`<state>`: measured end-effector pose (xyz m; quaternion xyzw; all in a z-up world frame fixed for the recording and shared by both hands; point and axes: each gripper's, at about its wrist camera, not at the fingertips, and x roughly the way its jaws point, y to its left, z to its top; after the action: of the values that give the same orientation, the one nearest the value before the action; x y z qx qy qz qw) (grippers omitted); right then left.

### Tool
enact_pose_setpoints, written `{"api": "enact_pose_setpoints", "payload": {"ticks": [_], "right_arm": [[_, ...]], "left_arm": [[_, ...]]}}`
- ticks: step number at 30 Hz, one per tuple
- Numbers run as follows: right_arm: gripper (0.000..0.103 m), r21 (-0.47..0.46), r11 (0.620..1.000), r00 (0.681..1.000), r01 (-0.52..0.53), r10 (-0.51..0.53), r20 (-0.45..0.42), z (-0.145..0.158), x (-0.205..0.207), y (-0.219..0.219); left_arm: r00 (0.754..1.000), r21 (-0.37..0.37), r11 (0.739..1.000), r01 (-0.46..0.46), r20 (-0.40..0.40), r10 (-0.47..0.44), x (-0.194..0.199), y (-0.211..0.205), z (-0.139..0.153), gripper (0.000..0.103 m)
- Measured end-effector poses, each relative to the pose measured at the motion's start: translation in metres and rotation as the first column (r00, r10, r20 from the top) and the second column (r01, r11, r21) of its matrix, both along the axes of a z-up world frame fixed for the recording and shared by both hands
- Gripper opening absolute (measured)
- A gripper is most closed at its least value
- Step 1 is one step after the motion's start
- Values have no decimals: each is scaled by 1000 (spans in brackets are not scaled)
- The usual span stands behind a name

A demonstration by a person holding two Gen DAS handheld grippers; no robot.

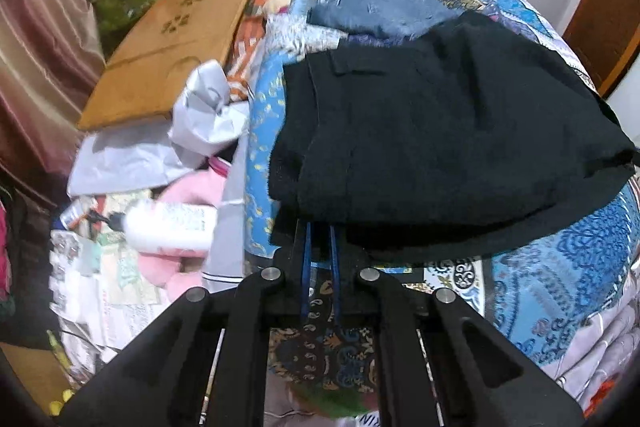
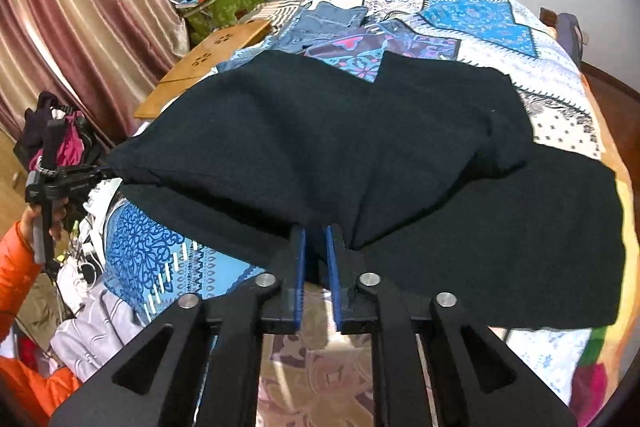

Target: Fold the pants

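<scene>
Left wrist view looks down the left gripper [image 1: 320, 227], whose blue-padded fingers [image 1: 307, 259] stand close together with their tips buried under the near hem of the black pants [image 1: 440, 147]; the cloth hides the tips, but the jaws are clenched on that edge. The pants are dark, matte and thick-looking, folded into a broad slab that spreads ahead of and to the right of this gripper. A pocket flap shows on the upper layer, far ahead and slightly to the right. A second layer of the same cloth sticks out below the top one, right at the fingertips.

From the right wrist view, the right gripper [image 2: 316, 239] sits at the near edge of the pants [image 2: 320, 147], its jaws slightly parted. Black cloth gathers into a pinch beside its right finger, and creases fan out from there. Whether the pads still press on cloth I cannot tell. The long axis of the pants runs crosswise to this gripper, from the left gripper [image 2: 86, 179] far to the left over to the far right.

The pants lie on a patchwork bedspread [image 2: 480, 11], with folded blue jeans [image 1: 376, 3] beyond them.
</scene>
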<state>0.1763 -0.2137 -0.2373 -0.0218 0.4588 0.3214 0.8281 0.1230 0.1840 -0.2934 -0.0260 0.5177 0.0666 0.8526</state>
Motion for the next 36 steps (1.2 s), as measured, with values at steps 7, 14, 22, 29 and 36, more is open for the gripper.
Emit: {"api": "enact_pose_setpoints", "payload": {"ticks": [7,14,22,29,36], "right_arm": [[36,13,998,996,66,-66,53,28,-1,-28],[42,13,994,987,109,-110,118,49,29,-34],[54,3,993,989,115,-115,95,38,95,-13],[54,-33,996,996,87,-87,14,6,159,25],[54,-175,984,996,-23,9,-85,-32,209,66]], "left_arm": [[998,51,998,-29,61,26,13,5,44,22],[989,26,1000,-4,146,0,66,-17,74,47],[988,-21,1000,7,153,-4,135,-45,53,80],[995,-53,995,82,58,-79,173,-67,7,80],[995,-41,995,86,59,-83,176,-72,-9,83]]}}
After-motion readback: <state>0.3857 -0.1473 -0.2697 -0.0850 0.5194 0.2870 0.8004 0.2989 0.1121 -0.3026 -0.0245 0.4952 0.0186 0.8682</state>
